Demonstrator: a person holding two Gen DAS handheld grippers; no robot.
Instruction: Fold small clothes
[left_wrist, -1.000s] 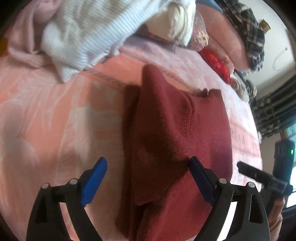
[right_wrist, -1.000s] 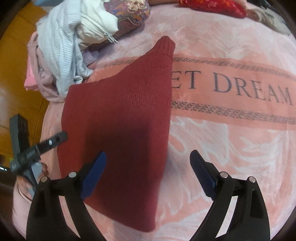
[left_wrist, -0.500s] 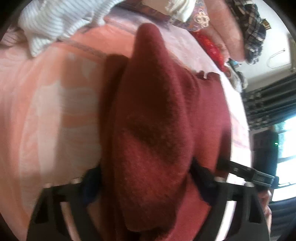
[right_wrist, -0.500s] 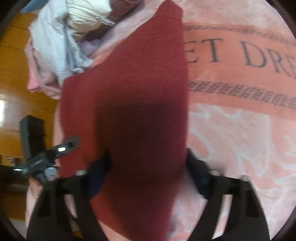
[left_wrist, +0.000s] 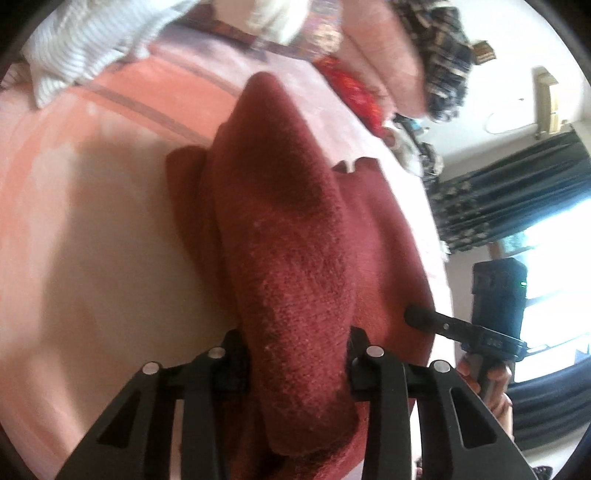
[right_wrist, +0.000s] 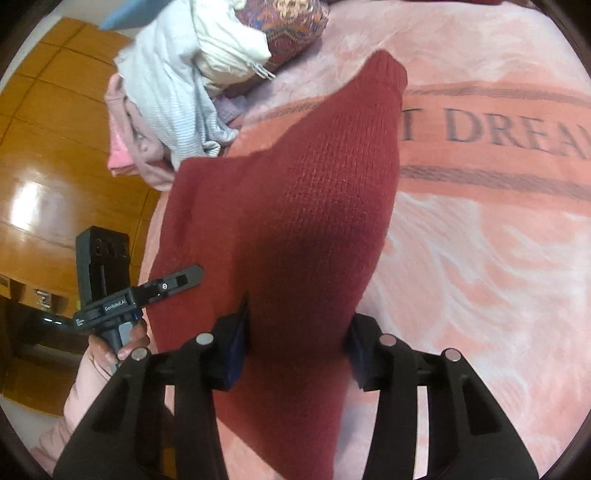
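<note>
A dark red knitted sweater (left_wrist: 288, 236) lies on a pink blanket (left_wrist: 74, 229), its near edge lifted. My left gripper (left_wrist: 295, 354) is shut on a thick bunch of that edge. My right gripper (right_wrist: 299, 339) is shut on the same sweater (right_wrist: 295, 206) at its other near corner. The fabric rises from both grips and hides the fingertips. Each gripper shows in the other's view: the right one (left_wrist: 461, 328) beside the sweater's right side, the left one (right_wrist: 147, 288) at its left side.
A pile of other clothes (right_wrist: 177, 85), white, striped and pink, lies at the far left of the bed, with a patterned cushion (right_wrist: 291, 26). Pink pillows and a plaid cloth (left_wrist: 436, 55) lie at the head. The blanket reads "DREAM" (right_wrist: 517, 133). Wooden floor (right_wrist: 48, 184) lies beyond the bed edge.
Both grippers were open above the flat sweater; they moved down onto its near edge, shut on it, and have lifted the fabric up off the blanket.
</note>
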